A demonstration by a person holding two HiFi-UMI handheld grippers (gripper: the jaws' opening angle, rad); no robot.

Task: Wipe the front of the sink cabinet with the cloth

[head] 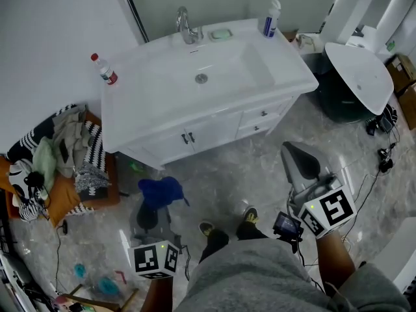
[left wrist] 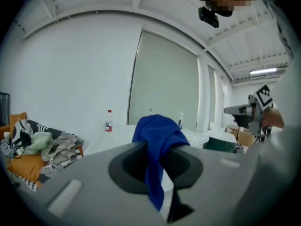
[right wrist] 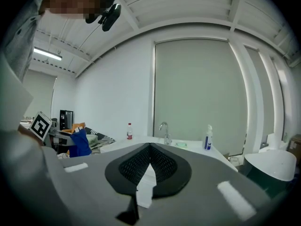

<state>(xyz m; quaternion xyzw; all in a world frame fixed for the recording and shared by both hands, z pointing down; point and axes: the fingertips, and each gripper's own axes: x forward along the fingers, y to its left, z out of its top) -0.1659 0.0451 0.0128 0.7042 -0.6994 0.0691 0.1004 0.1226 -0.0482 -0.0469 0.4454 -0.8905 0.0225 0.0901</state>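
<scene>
While the person is standing on the marbled floor (head: 253, 174) before the sink cabinet (head: 214, 130), the left claw (left wrist: 157, 149) is clenching the blue cloth (head: 160, 192), its jaws pressing in on the fabric from both sides. Seen from the left gripper view, the cloth is hanging bunched with its long axis running up and down: a rounded wad is rising above the jaws, and a narrower tail is drooping through the gap between them. From the head view the wad is sitting at the claw's tip, pointing toward the cabinet's front while hovering over the floor, apart from the doors (head: 188, 137). The right claw (right wrist: 150, 147) is holding its jaws clenched together on nothing, the tips meeting, and is pointing toward the cabinet's right end, near the drawers (head: 263, 114) without touching them. The cabinet is lying with its long axis slanting from lower left to upper right in the head view, its front facing the person. On the white desk (head: 292, 70) that tops it, a faucet (head: 187, 26) is standing behind the basin, a green soap dish (head: 221, 34) is lying just beside the faucet, a spray bottle (head: 272, 17) is standing at the back right corner, and a red-capped bottle (head: 104, 69) is standing at the left end. A heap of clothes (head: 65, 158) is lying on the floor to the left of the cabinet.
</scene>
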